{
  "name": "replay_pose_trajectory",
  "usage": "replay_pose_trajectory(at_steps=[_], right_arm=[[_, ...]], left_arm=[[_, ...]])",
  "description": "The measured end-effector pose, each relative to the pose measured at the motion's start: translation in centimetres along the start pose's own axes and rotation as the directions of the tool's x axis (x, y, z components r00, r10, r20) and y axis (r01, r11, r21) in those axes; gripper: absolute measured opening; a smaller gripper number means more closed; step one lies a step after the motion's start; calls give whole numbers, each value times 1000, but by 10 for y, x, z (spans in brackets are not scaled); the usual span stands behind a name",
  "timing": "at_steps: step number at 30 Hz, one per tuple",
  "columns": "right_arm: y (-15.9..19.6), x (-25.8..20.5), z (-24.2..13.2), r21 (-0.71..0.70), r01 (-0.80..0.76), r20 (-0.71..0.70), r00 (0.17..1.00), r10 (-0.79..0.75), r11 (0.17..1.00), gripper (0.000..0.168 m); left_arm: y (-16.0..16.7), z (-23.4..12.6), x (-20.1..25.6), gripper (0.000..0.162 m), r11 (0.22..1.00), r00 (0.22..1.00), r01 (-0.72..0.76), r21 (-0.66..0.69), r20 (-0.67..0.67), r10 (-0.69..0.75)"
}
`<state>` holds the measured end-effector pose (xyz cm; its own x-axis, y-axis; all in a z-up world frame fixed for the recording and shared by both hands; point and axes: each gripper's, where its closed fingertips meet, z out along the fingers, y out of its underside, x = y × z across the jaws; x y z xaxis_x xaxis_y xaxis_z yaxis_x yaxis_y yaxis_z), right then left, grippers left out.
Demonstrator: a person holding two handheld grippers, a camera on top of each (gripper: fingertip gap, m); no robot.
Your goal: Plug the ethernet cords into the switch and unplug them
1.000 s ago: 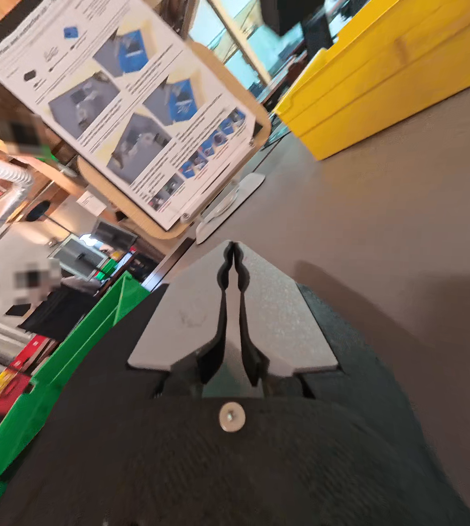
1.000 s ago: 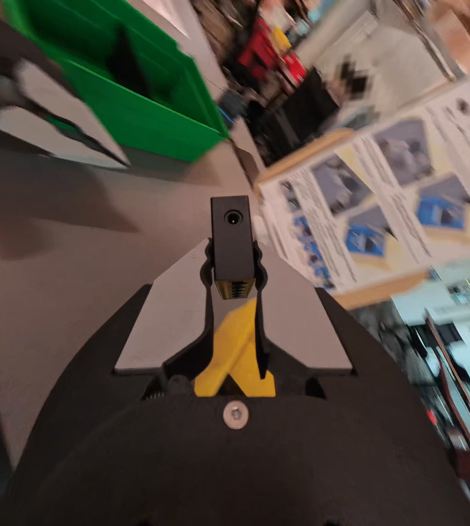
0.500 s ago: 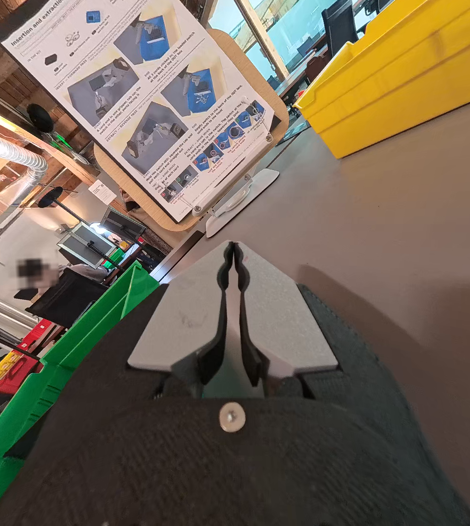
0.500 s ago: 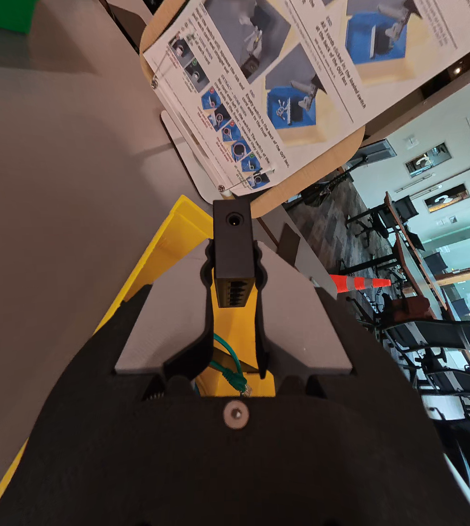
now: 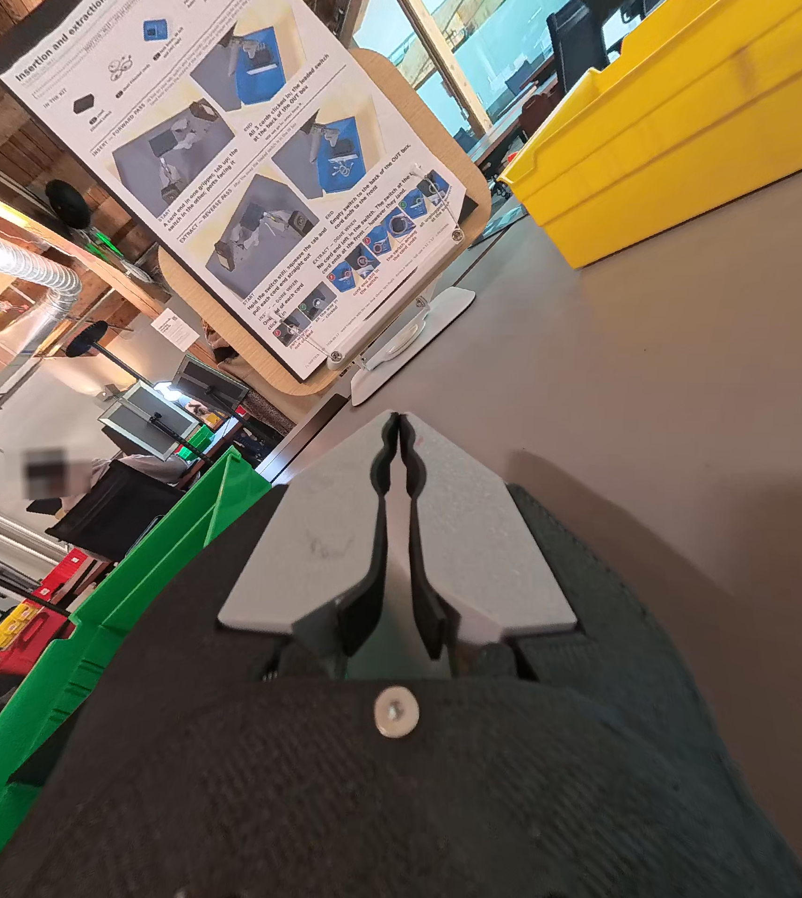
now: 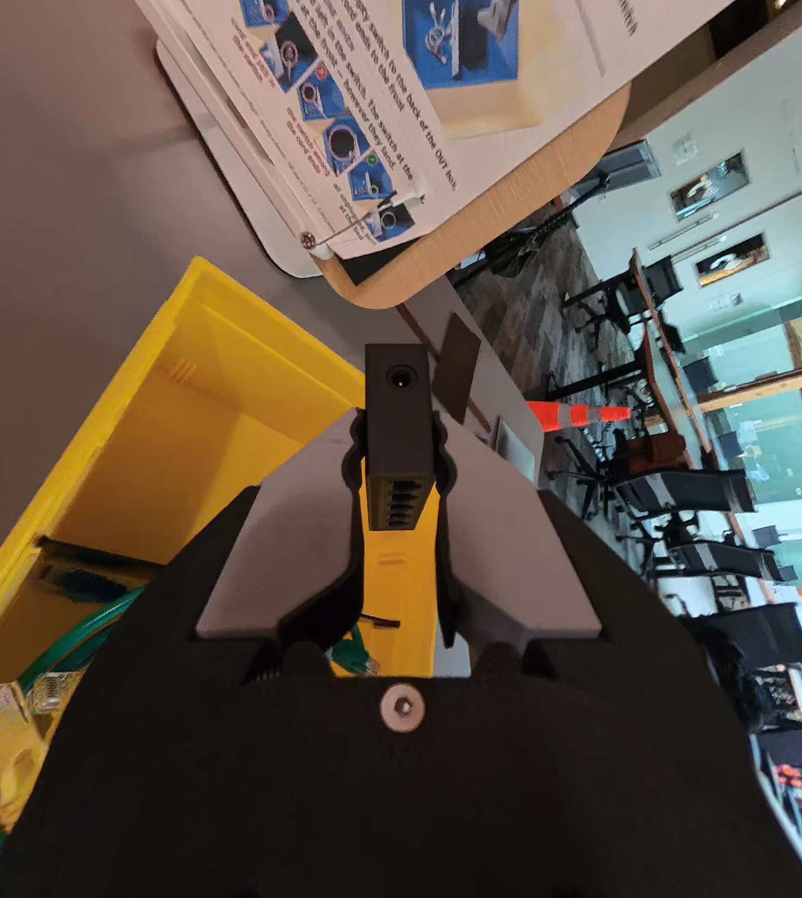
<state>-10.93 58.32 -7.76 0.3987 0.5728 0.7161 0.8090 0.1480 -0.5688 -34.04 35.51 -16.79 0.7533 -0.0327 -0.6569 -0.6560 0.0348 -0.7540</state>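
My right gripper (image 6: pixel 398 432) is shut on a small black switch (image 6: pixel 398 413), held on end over the open yellow bin (image 6: pixel 224 427). A row of ports on the switch faces down toward me. Green ethernet cords (image 6: pixel 92 627) with clear and yellow plugs (image 6: pixel 0 714) lie in the near end of that bin. My left gripper (image 5: pixel 399 427) is shut and empty, low over the grey table (image 5: pixel 632 388). No cord is plugged into the switch as far as I can see.
An instruction sheet on a wooden board with a white stand (image 5: pixel 253 194) stands at the table's far edge, also in the right wrist view (image 6: pixel 389 121). A green bin (image 5: pixel 97 631) sits left of my left gripper. The yellow bin (image 5: pixel 680 136) sits at the right. Some 35 cm of space lies between my two pairs of fingers.
My right gripper has swung with the switch from the green bin's side to over the yellow bin, and now sits closer above it. My left gripper has barely moved.
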Motion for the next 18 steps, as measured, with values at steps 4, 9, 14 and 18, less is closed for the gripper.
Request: replay_pose_trajectory(at_steps=[4,9,14,18], right_arm=[[30,-2,18,-171,-71,10,997,74,983,47],[9,-4,-10,-41,-247,74,966,249,968,51],[12,-22,-64,24,-398,234,894,382,917,54],[35,-43,-110,72,-475,303,848,435,877,56]], left_arm=[[0,0,0,0,1000,1000,7,4,-4,-7],[0,0,1,0,1000,1000,6,2,-8,-6],[0,-1,1,0,1000,1000,6,4,-12,-6],[-2,-2,3,0,1000,999,19,10,-28,-18]])
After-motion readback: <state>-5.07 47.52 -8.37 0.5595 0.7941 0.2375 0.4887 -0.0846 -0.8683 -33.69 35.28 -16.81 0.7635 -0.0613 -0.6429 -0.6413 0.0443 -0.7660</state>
